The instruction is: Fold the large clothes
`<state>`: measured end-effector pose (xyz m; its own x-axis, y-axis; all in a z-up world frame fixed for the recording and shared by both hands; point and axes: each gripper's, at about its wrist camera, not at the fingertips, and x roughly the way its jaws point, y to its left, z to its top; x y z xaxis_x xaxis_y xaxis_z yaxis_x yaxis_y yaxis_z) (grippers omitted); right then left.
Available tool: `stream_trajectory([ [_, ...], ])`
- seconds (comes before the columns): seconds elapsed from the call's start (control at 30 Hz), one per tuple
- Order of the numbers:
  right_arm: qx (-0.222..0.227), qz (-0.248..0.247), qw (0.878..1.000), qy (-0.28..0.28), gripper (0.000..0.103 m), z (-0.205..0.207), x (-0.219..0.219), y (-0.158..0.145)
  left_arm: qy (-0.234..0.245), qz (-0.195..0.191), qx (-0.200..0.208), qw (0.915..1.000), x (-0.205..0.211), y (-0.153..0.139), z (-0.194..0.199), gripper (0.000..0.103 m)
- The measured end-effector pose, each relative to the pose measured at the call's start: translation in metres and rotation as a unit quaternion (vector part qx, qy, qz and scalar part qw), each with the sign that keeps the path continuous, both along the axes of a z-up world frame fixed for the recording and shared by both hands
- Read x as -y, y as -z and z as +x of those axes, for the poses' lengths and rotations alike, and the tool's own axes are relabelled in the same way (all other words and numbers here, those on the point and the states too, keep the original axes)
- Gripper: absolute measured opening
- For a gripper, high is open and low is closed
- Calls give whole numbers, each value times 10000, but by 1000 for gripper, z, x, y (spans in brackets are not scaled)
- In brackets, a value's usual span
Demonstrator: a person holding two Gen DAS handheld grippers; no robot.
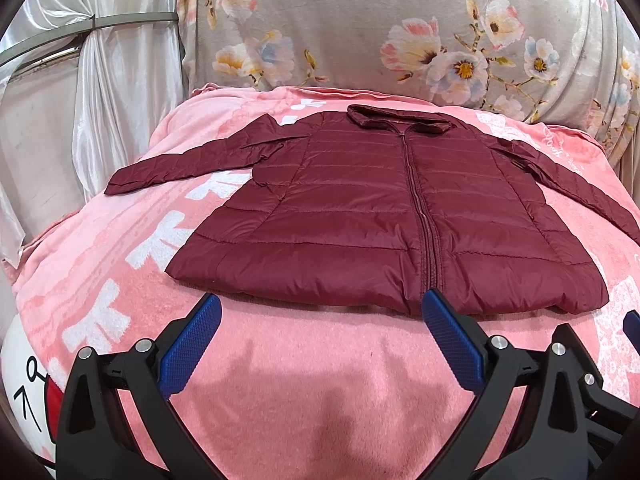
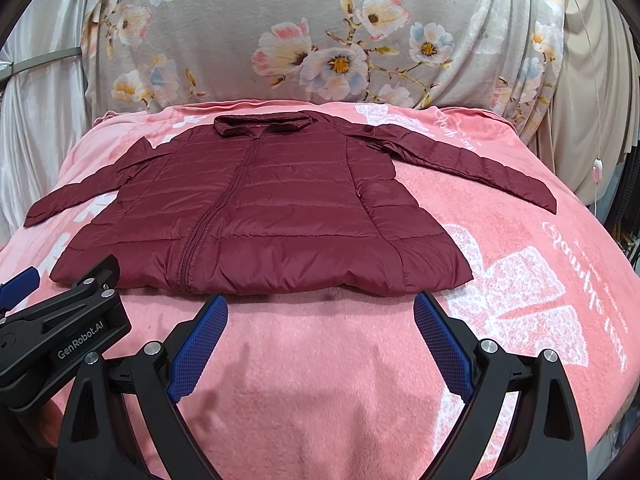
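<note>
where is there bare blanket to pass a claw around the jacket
Bare pink blanket runs along the near side, between the jacket hem and both open claws, left and right. More lies right of the body, under the right sleeve. The far edge by the collar is tight against the floral cushion.

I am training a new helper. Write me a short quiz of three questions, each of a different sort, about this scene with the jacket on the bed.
1. True or false: the jacket lies zipped, front side up, on the pink blanket.
2. Multiple choice: the two sleeves are (A) folded over the chest, (B) spread out to the sides, (C) tucked under the body.
3. Fill in: the left hand-held gripper and the right hand-held gripper are both ____, near the hem, and hold nothing.

Key: 1 true; 2 B; 3 open.
</note>
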<state>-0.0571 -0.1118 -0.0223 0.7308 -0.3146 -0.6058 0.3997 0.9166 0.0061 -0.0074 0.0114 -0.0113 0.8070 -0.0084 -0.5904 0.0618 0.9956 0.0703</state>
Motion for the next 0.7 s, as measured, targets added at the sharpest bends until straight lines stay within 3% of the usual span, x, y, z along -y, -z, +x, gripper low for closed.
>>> stream_trajectory([
  [0.53, -115, 70, 9999, 7, 92, 13, 12, 8, -39, 56, -136, 9999, 2, 5, 12, 98],
  [0.7, -65, 63, 9996, 250, 92, 20, 49, 4, -145, -3, -177, 9997, -5, 3, 27, 98],
])
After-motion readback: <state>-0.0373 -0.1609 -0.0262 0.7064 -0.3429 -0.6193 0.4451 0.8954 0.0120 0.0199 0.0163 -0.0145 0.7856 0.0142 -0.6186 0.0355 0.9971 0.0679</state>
